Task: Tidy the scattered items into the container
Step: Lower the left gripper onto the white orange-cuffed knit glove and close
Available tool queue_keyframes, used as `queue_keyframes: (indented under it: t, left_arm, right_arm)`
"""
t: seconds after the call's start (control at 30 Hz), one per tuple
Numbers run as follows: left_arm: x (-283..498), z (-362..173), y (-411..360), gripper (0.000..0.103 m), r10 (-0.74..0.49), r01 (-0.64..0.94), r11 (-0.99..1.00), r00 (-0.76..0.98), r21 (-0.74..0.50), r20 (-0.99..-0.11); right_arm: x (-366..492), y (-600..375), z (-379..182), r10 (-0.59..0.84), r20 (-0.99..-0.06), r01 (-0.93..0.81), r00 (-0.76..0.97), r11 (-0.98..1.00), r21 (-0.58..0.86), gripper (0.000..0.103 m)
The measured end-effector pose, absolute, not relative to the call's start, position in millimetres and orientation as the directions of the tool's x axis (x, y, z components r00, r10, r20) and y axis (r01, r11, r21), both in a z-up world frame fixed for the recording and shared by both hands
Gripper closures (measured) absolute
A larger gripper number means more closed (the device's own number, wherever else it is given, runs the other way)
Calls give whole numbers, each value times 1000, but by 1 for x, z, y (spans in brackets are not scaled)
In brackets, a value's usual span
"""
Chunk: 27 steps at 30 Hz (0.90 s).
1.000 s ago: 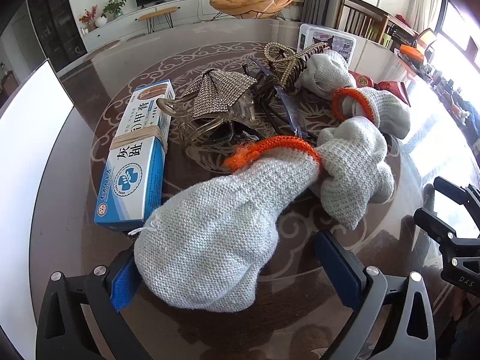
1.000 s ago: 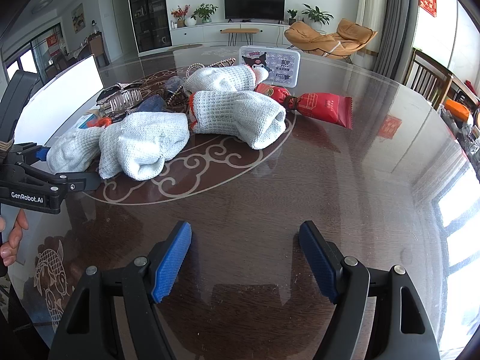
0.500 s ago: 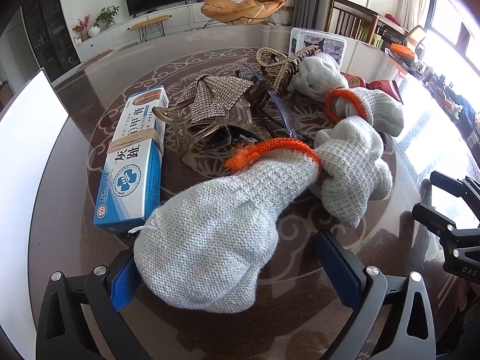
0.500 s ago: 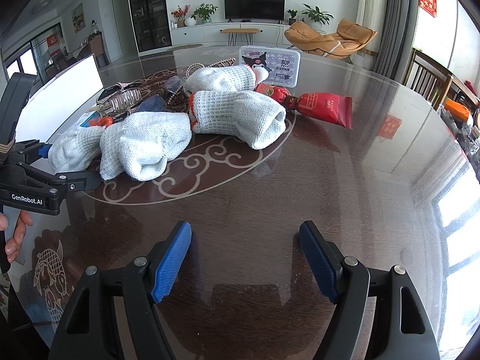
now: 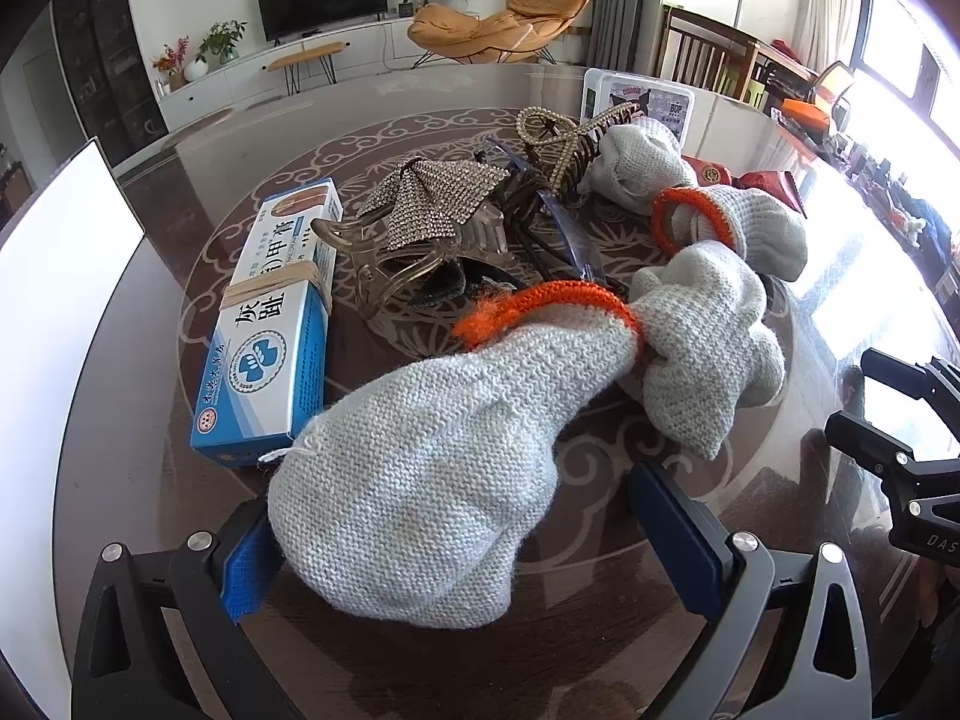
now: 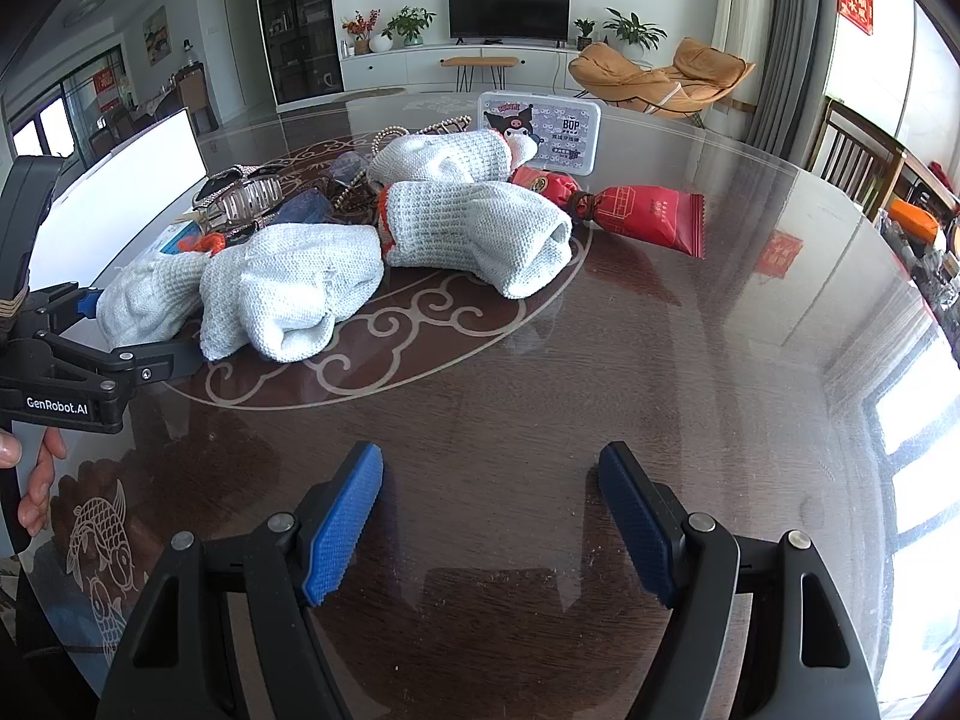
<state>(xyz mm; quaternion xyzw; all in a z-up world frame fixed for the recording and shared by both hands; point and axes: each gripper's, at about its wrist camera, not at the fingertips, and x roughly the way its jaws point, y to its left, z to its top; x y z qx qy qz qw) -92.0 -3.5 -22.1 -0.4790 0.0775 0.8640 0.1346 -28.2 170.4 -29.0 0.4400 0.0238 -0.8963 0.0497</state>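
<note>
Glass table (image 6: pixel 630 360) – left hand-held gripper (image 5: pixel 456 546) jaws wide around grey glove (image 5: pixel 432 480); right hand-held gripper (image 6: pixel 489 516) agape, empty.

Items clustered mid table (image 6: pixel 660 390). Nearest glove (image 5: pixel 432 468) sits between left gripper (image 5: pixel 456 546) jaws, box (image 5: pixel 270 324) to its left, hair clip (image 5: pixel 414 240) behind. Second glove (image 5: pixel 702 342) to its right, third glove (image 5: pixel 738 228) farther back. Snack packet (image 6: pixel 648 216) right of the gloves, lidded case (image 6: pixel 540 132) at the far end.

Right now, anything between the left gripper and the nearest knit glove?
Nothing visible. The nearest knit glove already lies between the left gripper's open fingers, its orange cuff pointing away. The blue box sits beside it, outside the jaws.
</note>
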Motion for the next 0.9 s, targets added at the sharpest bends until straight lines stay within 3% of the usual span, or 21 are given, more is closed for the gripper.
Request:
queue_keyframes:
  t: [0.4,0.9]
  left_arm:
    - [-84,-23,-1,0,123,-256,-967,-486,6,-865]
    - [-90,-21,-21,0,194,-401,-916,-448,2,-873]
  right_arm:
    - [-28,170,-29,-68,-791,110,-608,-994,1,27]
    - [-28,170,-29,-68,-791,110,-608,-994,1,27]
